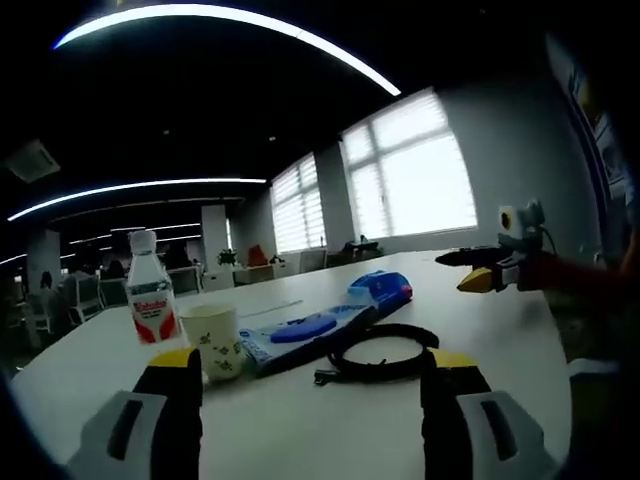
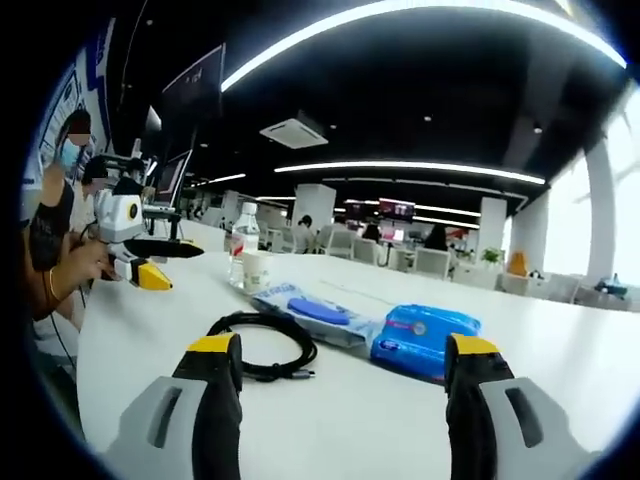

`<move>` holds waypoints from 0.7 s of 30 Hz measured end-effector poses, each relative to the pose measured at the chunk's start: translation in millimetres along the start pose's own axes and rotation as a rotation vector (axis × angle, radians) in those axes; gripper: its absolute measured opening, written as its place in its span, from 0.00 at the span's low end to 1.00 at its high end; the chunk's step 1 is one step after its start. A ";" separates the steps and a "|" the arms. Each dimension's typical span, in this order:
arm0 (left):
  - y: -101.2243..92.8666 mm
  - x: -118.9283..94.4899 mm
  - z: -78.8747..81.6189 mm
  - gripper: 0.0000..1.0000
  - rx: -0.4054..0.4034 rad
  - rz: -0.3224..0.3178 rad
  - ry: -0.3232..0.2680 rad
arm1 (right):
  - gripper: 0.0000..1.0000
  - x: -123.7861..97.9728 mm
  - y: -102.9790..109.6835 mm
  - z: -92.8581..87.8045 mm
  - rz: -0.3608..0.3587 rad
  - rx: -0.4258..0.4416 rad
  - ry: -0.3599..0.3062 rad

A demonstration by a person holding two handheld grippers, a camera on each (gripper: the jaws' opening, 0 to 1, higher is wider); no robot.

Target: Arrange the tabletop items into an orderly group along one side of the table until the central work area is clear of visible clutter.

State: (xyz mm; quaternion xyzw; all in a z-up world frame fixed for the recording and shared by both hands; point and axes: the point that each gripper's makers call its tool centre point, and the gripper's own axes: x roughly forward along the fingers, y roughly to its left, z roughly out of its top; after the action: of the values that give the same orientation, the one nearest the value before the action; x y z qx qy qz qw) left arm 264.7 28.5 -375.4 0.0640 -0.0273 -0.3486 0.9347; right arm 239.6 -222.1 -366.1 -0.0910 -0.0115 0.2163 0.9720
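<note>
Worktop [image 1: 300, 420], centre: bottle [image 1: 152, 290], cup [image 1: 214, 340], wipes pack [image 1: 300, 335], blue pouch [image 1: 382, 290], coiled cable [image 1: 385, 352]. Cable likely limp, light; pinch across coil. Both tools [image 1: 312, 390] [image 2: 342, 375] wide open, empty.

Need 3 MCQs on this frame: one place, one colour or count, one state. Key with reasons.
1. What stands right next to the clear plastic bottle with the red-and-white label?
A. the coiled black cable
B. the white paper cup
C. the bright blue pouch

2. What colour are the tips of both tongs?
A. yellow
B. green
C. red

3. What state are the left tongs in?
A. shut on the cable
B. shut on the cup
C. open, holding nothing

Key:
1 B: in the left gripper view the white paper cup sits right beside the bottle, while the coiled black cable and bright blue pouch lie further along the white table.
2 A: yellow caps top the jaws of the left tongs and right tongs.
3 C: the jaws stand wide apart over bare table.
</note>
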 end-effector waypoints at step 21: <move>16.1 -40.4 8.5 0.96 -0.023 0.067 -0.059 | 0.92 -27.9 7.5 -0.4 -0.049 0.000 -0.017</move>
State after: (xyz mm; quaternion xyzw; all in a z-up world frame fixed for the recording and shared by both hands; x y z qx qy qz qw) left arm 243.8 66.2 -365.0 0.0421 -0.0530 -0.3193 0.9453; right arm 211.1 -227.2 -367.4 -0.0888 -0.0218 0.1932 0.9769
